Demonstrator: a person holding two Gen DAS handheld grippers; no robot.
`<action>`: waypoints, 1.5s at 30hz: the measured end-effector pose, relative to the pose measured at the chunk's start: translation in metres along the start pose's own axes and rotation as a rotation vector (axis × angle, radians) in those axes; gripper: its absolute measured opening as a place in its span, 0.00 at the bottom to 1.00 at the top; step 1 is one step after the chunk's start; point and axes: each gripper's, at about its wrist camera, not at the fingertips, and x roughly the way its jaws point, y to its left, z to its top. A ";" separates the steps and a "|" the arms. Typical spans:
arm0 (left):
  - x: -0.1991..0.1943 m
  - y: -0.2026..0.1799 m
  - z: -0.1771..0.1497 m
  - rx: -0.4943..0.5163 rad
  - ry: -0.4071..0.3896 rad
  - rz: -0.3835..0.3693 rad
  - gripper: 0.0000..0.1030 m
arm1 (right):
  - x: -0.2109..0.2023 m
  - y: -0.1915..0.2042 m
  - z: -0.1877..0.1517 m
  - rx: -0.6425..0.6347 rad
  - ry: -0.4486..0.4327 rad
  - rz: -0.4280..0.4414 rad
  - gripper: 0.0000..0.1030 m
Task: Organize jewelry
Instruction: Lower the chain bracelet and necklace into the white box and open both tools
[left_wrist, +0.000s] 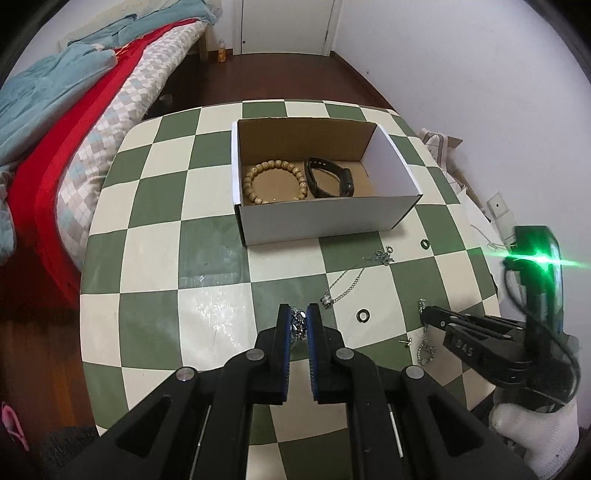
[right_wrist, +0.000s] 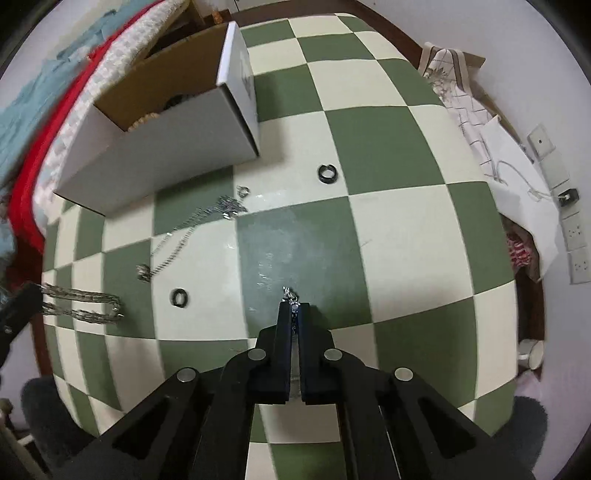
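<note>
In the left wrist view my left gripper (left_wrist: 298, 317) is shut on a chunky silver chain bracelet (left_wrist: 297, 326) just above the checkered table (left_wrist: 155, 258). The right wrist view shows that bracelet (right_wrist: 83, 304) trailing from the left gripper (right_wrist: 22, 306) at the picture's left edge. My right gripper (right_wrist: 293, 308) is shut on a thin silver chain (right_wrist: 290, 293) low over the table; from the left view that gripper (left_wrist: 428, 315) has the chain (left_wrist: 424, 345) dangling beneath. An open white cardboard box (left_wrist: 317, 221) holds a wooden bead bracelet (left_wrist: 275, 181) and a black band (left_wrist: 328, 177).
A silver necklace (left_wrist: 347, 284) lies loose on the table in front of the box. Two black rings (left_wrist: 364, 315) (left_wrist: 424, 243) and a small gold stud (left_wrist: 406, 342) lie nearby. A bed with red and blue covers (left_wrist: 55, 147) stands left of the table; paper bags (right_wrist: 480, 122) crowd the right edge.
</note>
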 end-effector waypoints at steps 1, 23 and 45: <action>-0.002 0.000 0.000 -0.001 -0.002 -0.001 0.05 | -0.006 -0.002 -0.001 0.010 -0.015 0.016 0.02; -0.077 -0.003 0.105 -0.044 -0.178 -0.137 0.05 | -0.171 0.060 0.085 -0.088 -0.318 0.250 0.02; 0.063 0.017 0.161 0.008 0.071 -0.002 0.10 | -0.040 0.087 0.187 -0.143 -0.141 0.086 0.03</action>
